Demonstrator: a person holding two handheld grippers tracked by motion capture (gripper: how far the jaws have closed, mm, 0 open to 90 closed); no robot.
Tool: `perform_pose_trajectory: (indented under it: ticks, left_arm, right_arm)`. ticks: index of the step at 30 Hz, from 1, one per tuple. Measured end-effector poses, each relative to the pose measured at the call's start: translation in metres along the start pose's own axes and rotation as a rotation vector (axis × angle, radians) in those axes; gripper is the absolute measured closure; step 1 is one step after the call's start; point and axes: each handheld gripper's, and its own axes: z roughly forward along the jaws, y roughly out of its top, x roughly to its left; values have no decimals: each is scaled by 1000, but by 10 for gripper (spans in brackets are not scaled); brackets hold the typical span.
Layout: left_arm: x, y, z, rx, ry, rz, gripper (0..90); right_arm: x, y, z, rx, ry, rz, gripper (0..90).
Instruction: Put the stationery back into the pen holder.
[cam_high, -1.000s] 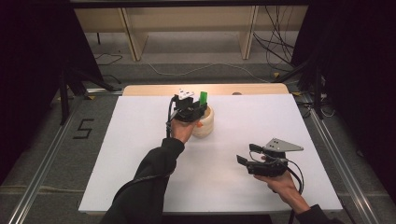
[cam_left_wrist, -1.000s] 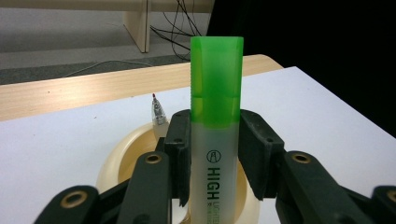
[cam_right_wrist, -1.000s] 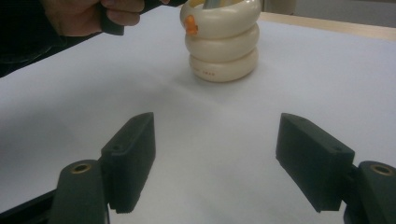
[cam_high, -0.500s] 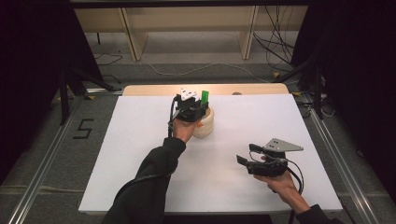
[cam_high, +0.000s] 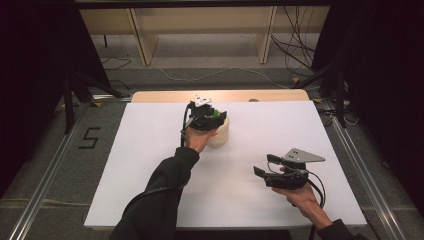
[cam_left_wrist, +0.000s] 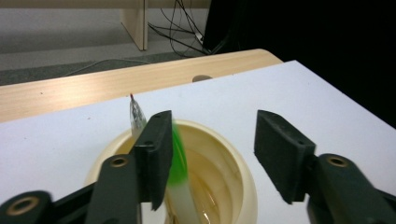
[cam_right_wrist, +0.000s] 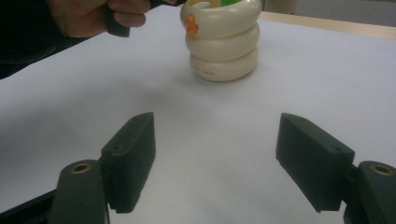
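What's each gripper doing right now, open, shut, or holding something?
Left gripper: open above the cream holder, jaws just opened, green pen released beside one pad.
Right gripper: open, empty.

The left gripper (cam_high: 209, 114) was held out at the far middle of the table, arm stretched forward, its jaws having just opened apart. The right gripper (cam_high: 263, 172) hovered low near the person, hand (cam_high: 300, 197) beneath it, jaws spread wide.
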Motion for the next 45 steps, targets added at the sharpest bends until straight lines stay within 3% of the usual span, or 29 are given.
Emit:
perform_pose_trajectory:
  ticks: [8, 13, 19, 24, 28, 37, 45]
  left_arm:
    - [1, 4, -14, 32, -33, -3, 328]
    - [2, 3, -29, 43, -85, 3, 302]
    - [5, -8, -49, 59, -151, 12, 277]
    - [8, -19, -54, 79, -175, 12, 261]
    - [10, -27, -60, 73, -214, 0, 254]
    - [10, -35, -77, 68, -248, 31, 234]
    - [4, -42, -86, 47, -309, 44, 207]
  right_arm:
    - [0, 0, 1, -4, -1, -2, 294]
    - [0, 0, 0, -4, -2, 2, 294]
    - [0, 0, 1, -5, -1, 1, 294]
    - [0, 0, 2, -2, -3, 1, 293]
    - [0, -1, 2, -2, -2, 0, 293]
    - [1, 0, 0, -8, 4, -3, 293]
    - [2, 0, 3, 1, 11, -5, 292]
